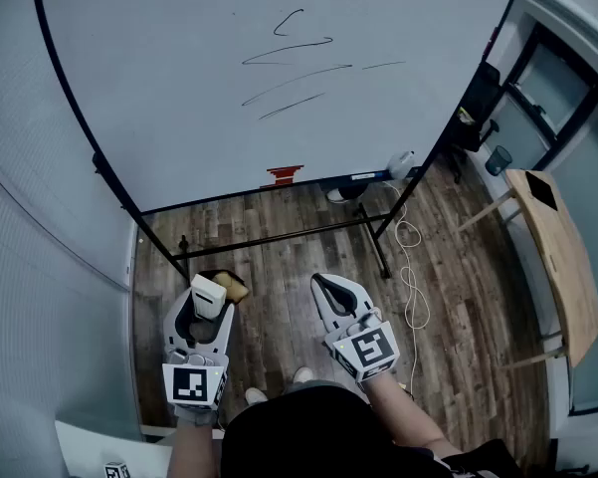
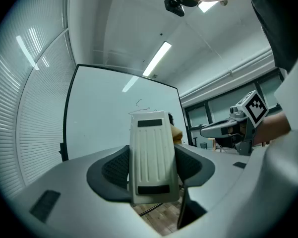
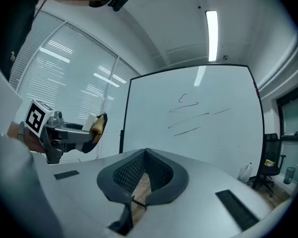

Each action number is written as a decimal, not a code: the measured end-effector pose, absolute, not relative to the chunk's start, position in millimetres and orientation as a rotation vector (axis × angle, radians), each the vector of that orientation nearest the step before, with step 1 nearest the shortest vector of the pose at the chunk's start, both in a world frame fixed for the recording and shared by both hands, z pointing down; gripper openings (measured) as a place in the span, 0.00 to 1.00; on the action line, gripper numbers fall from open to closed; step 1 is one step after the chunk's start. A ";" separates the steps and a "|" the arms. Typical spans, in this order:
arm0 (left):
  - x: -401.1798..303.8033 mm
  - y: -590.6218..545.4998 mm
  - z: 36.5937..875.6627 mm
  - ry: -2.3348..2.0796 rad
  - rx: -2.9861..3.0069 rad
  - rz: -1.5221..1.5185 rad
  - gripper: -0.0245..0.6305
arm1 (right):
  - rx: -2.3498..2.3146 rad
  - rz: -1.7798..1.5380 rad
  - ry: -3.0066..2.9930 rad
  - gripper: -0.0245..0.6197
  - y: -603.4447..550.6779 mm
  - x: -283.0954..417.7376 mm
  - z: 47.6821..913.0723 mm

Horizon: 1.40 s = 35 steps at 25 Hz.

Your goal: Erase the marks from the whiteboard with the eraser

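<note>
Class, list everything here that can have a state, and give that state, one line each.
whiteboard: upright, with black marks not yet erased.
eraser: clamped in the left gripper, off the board.
left gripper: shut on the eraser.
right gripper: shut, empty.
ceiling light: on.

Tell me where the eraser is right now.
The eraser is clamped between the fingers of the left gripper, low at the head view's left, well short of the whiteboard.
</note>
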<state>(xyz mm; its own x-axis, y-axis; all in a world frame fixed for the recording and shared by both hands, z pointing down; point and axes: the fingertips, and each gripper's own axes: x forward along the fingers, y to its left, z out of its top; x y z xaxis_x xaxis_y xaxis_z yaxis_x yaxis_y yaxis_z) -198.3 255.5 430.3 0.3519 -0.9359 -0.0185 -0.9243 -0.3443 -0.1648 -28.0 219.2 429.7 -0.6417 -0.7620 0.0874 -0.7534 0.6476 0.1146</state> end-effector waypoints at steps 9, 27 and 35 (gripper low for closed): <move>-166.9 207.9 440.1 1.742 -2.461 -0.135 0.46 | 1.238 -0.089 -2.752 0.08 176.8 3.5 436.4; -169.1 57.6 452.4 1.795 -2.417 -0.173 0.46 | 1.243 0.027 -2.739 0.08 30.1 1.9 469.2; -183.2 -47.5 449.3 1.622 -2.305 -0.307 0.46 | 1.324 -0.019 -2.671 0.08 -57.2 -26.5 461.0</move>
